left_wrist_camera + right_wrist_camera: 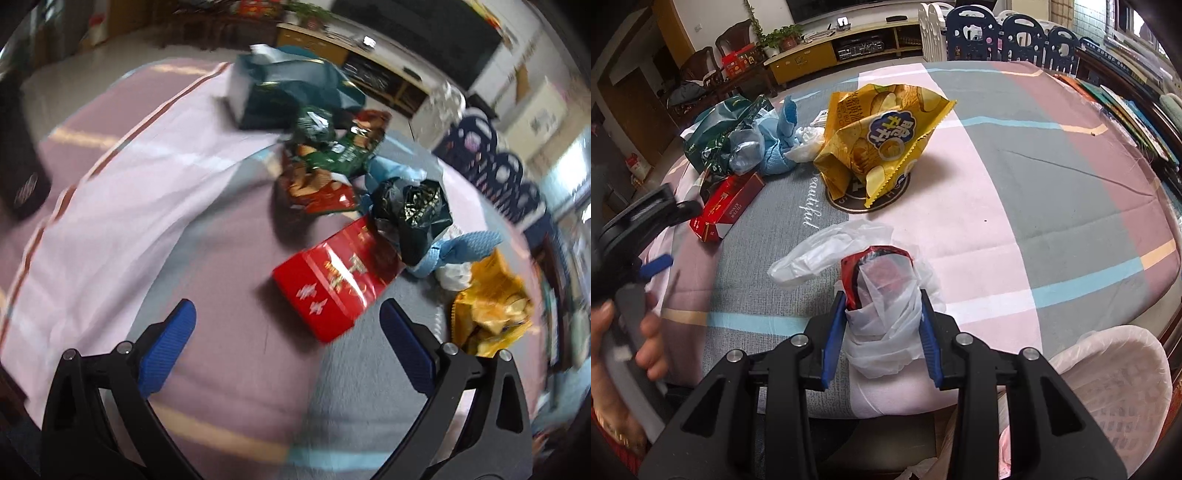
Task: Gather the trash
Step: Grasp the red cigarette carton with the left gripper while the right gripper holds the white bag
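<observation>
My right gripper (pixel 882 295) is shut on a wad of white plastic bag (pixel 882 310) wrapped around a red and black wrapper, held over the near table edge. My left gripper (pixel 287 306) stands wide open and empty just above the tablecloth, right in front of a red carton (pixel 332 288). The right wrist view shows the same red carton (pixel 727 206), and a hand holds that left gripper at the frame's left side. A yellow crisp bag (pixel 879 140) stands mid-table, and the left wrist view has this yellow crisp bag (pixel 487 310) at its right.
Behind the carton lie a black bag (pixel 410 214), green and red snack bags (pixel 332 155), a dark green bag (pixel 280 88) and blue cloth (pixel 779 147). A white basket lined with plastic (pixel 1115 376) sits below the table's near right edge. A loose white bag (pixel 827 247) lies ahead.
</observation>
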A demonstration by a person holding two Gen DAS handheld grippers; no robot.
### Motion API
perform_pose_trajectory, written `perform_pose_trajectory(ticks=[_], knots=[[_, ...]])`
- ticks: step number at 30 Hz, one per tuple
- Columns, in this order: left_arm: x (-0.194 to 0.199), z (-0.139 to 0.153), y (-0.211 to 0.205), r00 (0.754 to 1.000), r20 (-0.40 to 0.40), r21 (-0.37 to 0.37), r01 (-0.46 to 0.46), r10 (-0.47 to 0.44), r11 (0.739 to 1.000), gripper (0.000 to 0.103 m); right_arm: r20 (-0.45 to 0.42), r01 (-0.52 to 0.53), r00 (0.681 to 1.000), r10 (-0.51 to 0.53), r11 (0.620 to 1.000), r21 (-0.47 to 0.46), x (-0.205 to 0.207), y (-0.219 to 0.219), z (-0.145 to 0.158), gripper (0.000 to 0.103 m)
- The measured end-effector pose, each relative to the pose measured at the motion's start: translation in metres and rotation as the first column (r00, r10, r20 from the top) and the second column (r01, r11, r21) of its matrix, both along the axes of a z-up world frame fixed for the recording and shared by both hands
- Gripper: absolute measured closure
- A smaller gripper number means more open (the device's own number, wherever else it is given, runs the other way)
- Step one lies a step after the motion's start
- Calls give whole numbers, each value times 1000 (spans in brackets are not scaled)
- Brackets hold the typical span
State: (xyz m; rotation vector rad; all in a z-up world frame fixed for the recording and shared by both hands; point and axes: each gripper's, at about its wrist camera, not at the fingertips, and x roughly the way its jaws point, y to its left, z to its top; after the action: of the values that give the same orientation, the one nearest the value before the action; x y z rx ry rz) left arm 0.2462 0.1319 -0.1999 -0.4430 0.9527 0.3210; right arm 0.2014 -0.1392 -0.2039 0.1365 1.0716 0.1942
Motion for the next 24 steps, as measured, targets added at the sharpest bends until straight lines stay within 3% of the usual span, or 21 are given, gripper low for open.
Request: perform_pose_trajectory(ticks=[3, 5, 9, 11, 15, 19, 24], knots=[[20, 2, -21, 994, 23, 125, 102, -105, 987, 4, -12, 2, 1000, -2, 1000, 5, 2, -3, -4, 65], [33, -1, -39, 978, -7, 214, 204, -207, 955, 4, -16, 4, 1000, -4, 1000, 6, 4, -3, -6, 65], [52, -19, -61, 944, -107, 296, 329, -311, 897, 4, -21, 6, 1000, -6, 1000, 0, 7, -2, -7, 65], [58, -28, -62, 936, -144, 293, 351, -321, 890, 2, -20, 5, 1000, -5, 1000, -9, 7, -1, -8, 65], [56, -29, -46, 949, -108, 189, 313, -297, 931, 4, -18, 5, 1000, -6, 1000, -27, 8, 2, -9, 65], [49, -26, -46, 951, -70, 170, 308, -300, 936, 22, -18, 8, 1000, -9, 999, -40, 8, 4, -9, 65], [31, -18, -51, 949, -27, 107, 315, -314, 943, 31, -23, 15, 1000, -16, 999, -36, 7, 3, -9, 65]])
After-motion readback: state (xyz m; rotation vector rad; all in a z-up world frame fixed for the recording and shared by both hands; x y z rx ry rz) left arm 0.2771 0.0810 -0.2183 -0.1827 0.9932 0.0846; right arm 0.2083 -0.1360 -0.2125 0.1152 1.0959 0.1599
